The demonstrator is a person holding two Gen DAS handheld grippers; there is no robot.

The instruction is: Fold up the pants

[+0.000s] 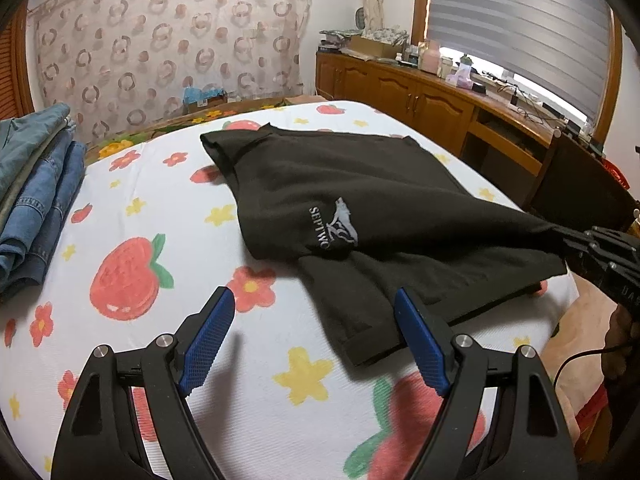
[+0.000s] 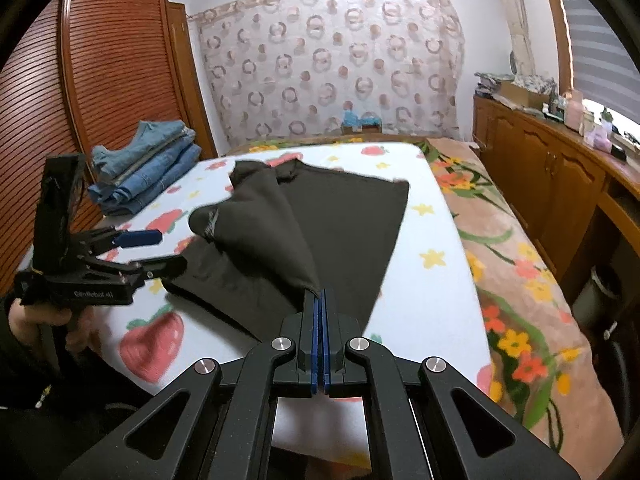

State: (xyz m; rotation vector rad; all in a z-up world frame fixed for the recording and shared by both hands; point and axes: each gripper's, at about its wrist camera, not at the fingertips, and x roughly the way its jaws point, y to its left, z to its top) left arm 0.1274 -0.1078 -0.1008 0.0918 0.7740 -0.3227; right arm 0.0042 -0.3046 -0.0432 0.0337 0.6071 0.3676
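Right wrist view: a corner of the black pants (image 2: 344,216) is pinched tight in the right gripper (image 2: 321,300) at the bottom middle, likely for folding over. The left gripper (image 1: 314,316) is held wide and empty, lower middle of its own view, just above the pant leg.

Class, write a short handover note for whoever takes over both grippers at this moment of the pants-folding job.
Right gripper: shut on a fold of the black pants, lifting that part off the bed.
Left gripper: open, holding nothing, hovering by the near leg end, one of its fingers over the cloth.
Pants lie on the fruit-print bedspread, partly folded, one layer over another. Folded jeans stack sits at the bed's far left side.
Done: a first fold begun.
Left: likely grasp the near leg end with the left gripper, finish and flatten the fold.
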